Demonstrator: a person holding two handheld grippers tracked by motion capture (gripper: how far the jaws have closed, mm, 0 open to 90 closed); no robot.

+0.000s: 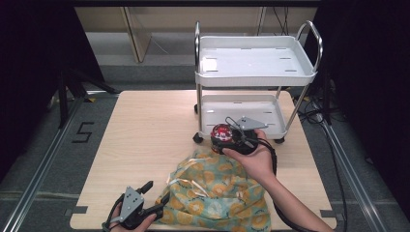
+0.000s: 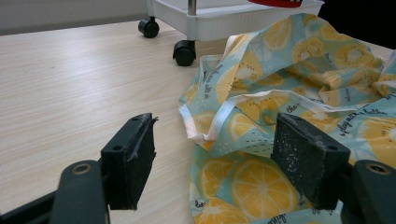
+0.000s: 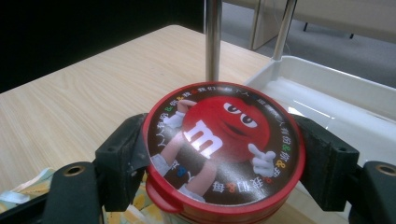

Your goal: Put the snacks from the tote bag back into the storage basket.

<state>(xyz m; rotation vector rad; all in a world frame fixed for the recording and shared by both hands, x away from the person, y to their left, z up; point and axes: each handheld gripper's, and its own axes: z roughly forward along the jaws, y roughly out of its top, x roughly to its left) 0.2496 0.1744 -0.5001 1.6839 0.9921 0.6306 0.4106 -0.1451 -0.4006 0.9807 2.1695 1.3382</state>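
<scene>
Candy tin [image 3: 224,149] pinched in right claw [image 1: 223,137] beside cart's lower tray [image 1: 241,113]; left claw [image 2: 224,158] spread at bag [image 2: 289,98] edge.

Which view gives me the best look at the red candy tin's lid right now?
The right gripper view: the red candy tin sits close up between that gripper's jaws, its printed lid fully readable. The high view shows it small, held by the right gripper near the cart. The left gripper view catches a red sliver at its top edge.

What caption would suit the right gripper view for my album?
Right gripper jaws clamp a round red-lidded candy tub beside the white two-shelf trolley on a wooden table.
</scene>
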